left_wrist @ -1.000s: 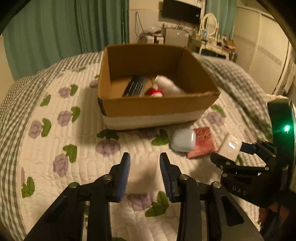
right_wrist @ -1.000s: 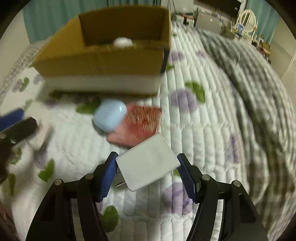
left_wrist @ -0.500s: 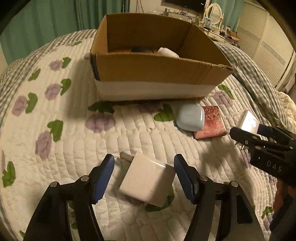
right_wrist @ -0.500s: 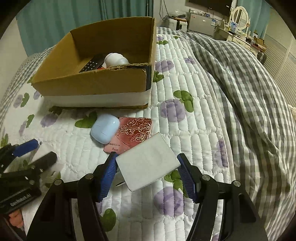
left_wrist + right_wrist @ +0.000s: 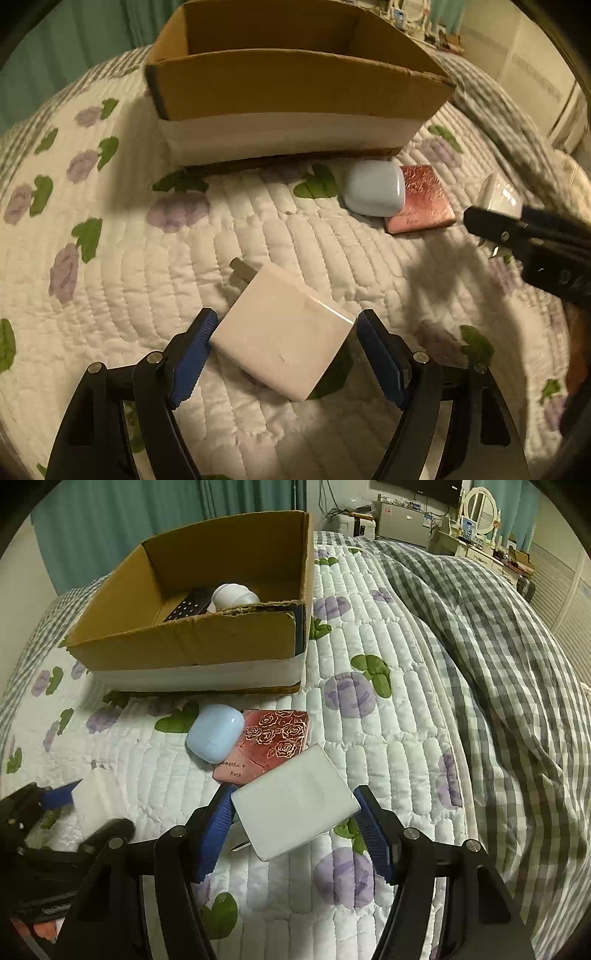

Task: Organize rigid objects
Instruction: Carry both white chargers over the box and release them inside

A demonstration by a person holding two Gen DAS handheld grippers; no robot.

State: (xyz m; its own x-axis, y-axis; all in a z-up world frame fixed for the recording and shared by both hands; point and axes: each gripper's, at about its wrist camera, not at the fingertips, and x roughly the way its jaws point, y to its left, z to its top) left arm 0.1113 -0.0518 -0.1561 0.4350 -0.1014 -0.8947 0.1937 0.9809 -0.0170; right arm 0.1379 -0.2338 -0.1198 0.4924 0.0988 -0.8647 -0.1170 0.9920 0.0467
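My left gripper (image 5: 284,354) is open, its jaws on either side of a white plug adapter (image 5: 282,330) that lies on the quilt; the left pad looks close to touching it, the right pad stands apart. My right gripper (image 5: 293,830) is shut on a second white adapter (image 5: 295,806) and holds it above the quilt; it also shows in the left wrist view (image 5: 498,194). A cardboard box (image 5: 207,635) stands behind, holding a remote (image 5: 186,607) and a white rounded object (image 5: 232,595). A light blue earbud case (image 5: 215,733) and a red rose-patterned card box (image 5: 273,740) lie before the cardboard box.
All lies on a bed with a white floral quilt (image 5: 369,709). A grey checked duvet (image 5: 498,646) is bunched at the right. Green curtains and a dresser with clutter stand far behind.
My left gripper opened and came down around the white adapter on the quilt, moving closer to it. My right gripper kept its adapter and rose a little, so the box interior shows.
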